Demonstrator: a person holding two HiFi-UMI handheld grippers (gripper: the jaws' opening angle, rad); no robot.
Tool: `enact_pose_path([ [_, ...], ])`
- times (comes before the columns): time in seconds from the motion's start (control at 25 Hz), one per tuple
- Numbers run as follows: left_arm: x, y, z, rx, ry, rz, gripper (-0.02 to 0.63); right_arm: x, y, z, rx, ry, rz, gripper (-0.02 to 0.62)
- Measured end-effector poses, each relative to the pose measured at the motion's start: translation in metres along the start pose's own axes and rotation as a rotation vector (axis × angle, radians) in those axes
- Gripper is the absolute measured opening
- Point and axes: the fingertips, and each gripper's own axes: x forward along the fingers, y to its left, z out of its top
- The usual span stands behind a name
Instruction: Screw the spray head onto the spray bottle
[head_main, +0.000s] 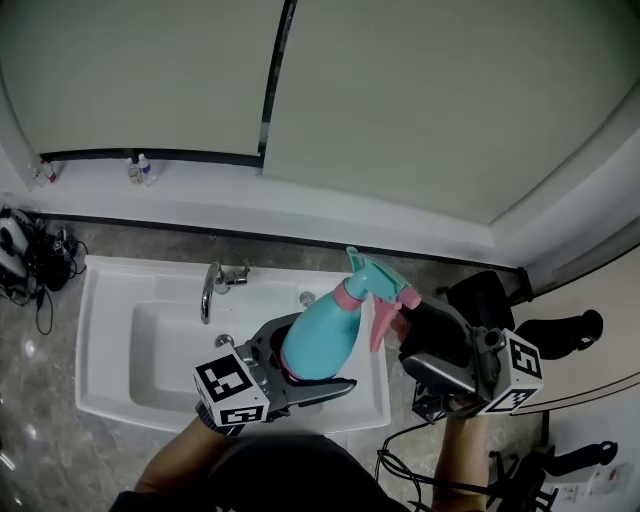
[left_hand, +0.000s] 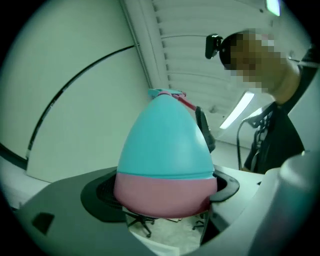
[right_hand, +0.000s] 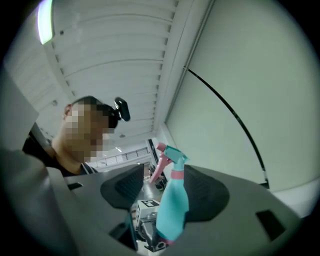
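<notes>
A teal spray bottle (head_main: 322, 335) with a pink base and a teal-and-pink spray head (head_main: 375, 282) is held tilted over the sink. My left gripper (head_main: 303, 368) is shut on the bottle's pink base; in the left gripper view the bottle (left_hand: 165, 150) fills the space between the pads of the left gripper (left_hand: 165, 196). My right gripper (head_main: 415, 342) stands open just right of the spray head, beside the pink trigger. In the right gripper view the bottle (right_hand: 172, 210) and spray head (right_hand: 171, 159) show between the right gripper's (right_hand: 165, 189) spread jaws, apart from both pads.
Below the bottle lies a white sink (head_main: 110, 340) with a chrome faucet (head_main: 214, 286), set in a grey stone counter. Small bottles (head_main: 140, 170) stand on the back ledge. Cables (head_main: 35, 258) lie at left, dark gear (head_main: 560, 330) at right.
</notes>
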Motion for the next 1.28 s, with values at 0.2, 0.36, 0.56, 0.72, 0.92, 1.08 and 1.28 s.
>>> enact_pose_path([
  [0.2, -0.001, -0.051, 0.006, -0.178, -0.018, -0.321, 0.448, -0.012, -0.018, 0.013, 0.072, -0.065, 0.146, 0.225],
  [0.36, 0.008, -0.081, -0.006, -0.287, 0.020, -0.479, 0.448, 0.021, 0.006, -0.007, 0.026, 0.064, 0.354, 0.225],
  [0.56, 0.008, -0.074, -0.014, -0.258, 0.039, -0.413, 0.448, 0.034, 0.020, -0.013, -0.028, 0.102, 0.363, 0.152],
  [0.72, 0.005, -0.053, -0.019, -0.146, 0.090, -0.263, 0.446, 0.038, 0.009, -0.020, -0.042, 0.110, 0.263, 0.149],
  [0.92, 0.004, -0.020, -0.039, -0.021, 0.200, -0.032, 0.448, 0.037, -0.020, -0.036, -0.010, 0.159, 0.083, 0.147],
  [1.08, -0.008, 0.016, -0.059, 0.146, 0.339, 0.198, 0.446, 0.040, -0.045, -0.053, -0.017, 0.173, -0.057, 0.147],
  [1.28, -0.010, 0.019, -0.065, 0.159, 0.343, 0.225, 0.446, 0.038, -0.048, -0.057, -0.015, 0.160, -0.110, 0.147],
])
